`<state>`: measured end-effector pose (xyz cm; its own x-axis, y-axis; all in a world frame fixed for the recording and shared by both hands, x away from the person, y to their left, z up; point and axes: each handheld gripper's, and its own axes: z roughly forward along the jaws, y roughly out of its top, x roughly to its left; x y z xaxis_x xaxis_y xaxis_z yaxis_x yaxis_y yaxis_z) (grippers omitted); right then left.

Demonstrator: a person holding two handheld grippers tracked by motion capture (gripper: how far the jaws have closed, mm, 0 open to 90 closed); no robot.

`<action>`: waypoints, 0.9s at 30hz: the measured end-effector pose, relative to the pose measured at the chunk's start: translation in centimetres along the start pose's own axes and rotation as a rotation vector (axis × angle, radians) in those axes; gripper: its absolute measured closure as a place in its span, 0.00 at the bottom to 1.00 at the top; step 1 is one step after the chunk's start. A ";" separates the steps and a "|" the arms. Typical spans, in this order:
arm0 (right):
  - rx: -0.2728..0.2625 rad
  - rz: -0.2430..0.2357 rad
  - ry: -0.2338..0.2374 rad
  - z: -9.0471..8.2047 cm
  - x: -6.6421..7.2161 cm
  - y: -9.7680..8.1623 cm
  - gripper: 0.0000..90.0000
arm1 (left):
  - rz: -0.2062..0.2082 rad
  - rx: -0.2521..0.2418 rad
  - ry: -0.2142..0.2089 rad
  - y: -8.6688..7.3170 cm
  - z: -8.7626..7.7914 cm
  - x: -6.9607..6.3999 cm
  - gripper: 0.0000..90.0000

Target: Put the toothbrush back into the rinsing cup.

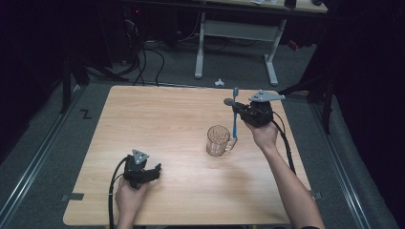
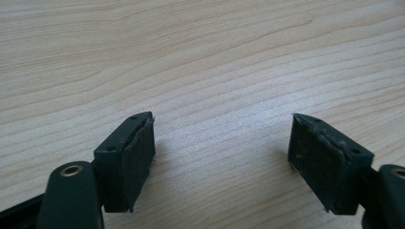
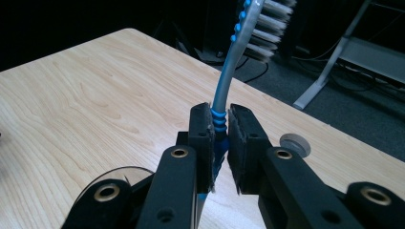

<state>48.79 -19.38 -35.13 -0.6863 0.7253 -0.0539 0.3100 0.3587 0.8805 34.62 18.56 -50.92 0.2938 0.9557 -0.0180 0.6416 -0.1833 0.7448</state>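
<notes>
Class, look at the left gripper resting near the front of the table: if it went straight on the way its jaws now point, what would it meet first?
Most likely the bare wooden table. The left gripper stands open with nothing between its jaws, angled down at the wood just ahead; exact depth is hard to judge.

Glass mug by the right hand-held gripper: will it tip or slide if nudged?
The glass mug stands upright on the smooth wooden table, so it would probably slide before tipping. Its side handle may make it pivot. Being glass, it is likely heavy for its size and breakable.
</notes>
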 end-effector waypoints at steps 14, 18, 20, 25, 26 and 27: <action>0.013 -0.019 0.012 0.0 0.3 -0.1 0.89 | -0.001 0.000 0.000 0.0 0.0 0.0 0.28; 0.016 -0.026 0.011 -0.1 0.4 -0.1 0.89 | -0.001 0.000 -0.001 0.0 0.0 0.0 0.28; 0.018 -0.030 0.011 -0.2 0.4 -0.1 0.89 | 0.000 0.000 -0.001 0.0 0.0 0.0 0.28; 0.024 -0.025 0.010 -0.5 0.3 -0.4 0.89 | 0.000 -0.001 -0.001 0.0 0.0 0.0 0.28; 0.028 -0.027 0.008 -0.5 0.3 -0.6 0.89 | 0.000 -0.001 0.000 0.0 0.0 0.0 0.28; 0.028 -0.027 0.008 -0.5 0.3 -0.6 0.89 | 0.000 -0.001 0.000 0.0 0.0 0.0 0.28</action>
<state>48.06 -19.72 -35.41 -0.7001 0.7103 -0.0731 0.3099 0.3945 0.8651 34.61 18.55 -50.92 0.2942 0.9556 -0.0177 0.6411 -0.1836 0.7452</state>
